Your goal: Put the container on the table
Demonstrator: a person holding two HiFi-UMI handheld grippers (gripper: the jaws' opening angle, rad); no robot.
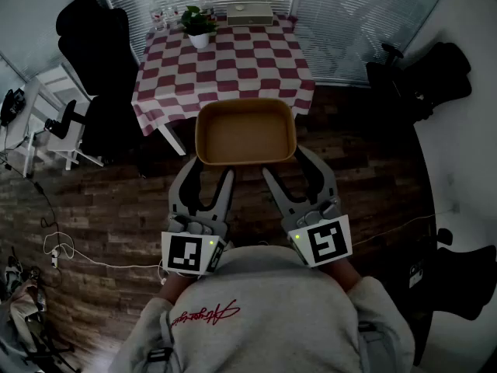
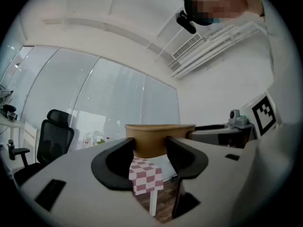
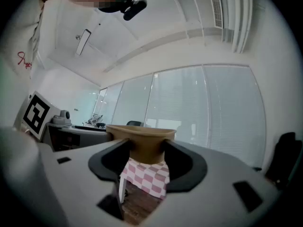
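Head view alone looks into the container (image 1: 245,133); gripper views show its wall.

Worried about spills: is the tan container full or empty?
Empty: the head view looks into the container and shows only its bare tan floor.

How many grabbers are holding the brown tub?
2. The left gripper grips the near edge of the tub at left; the right gripper grips it at right.

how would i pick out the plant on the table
Find the red-and-white checked table by the blinds. At its far edge, between clear bottles and a flat pale box, stands the plant. It is the only leafy green thing, in a white pot.
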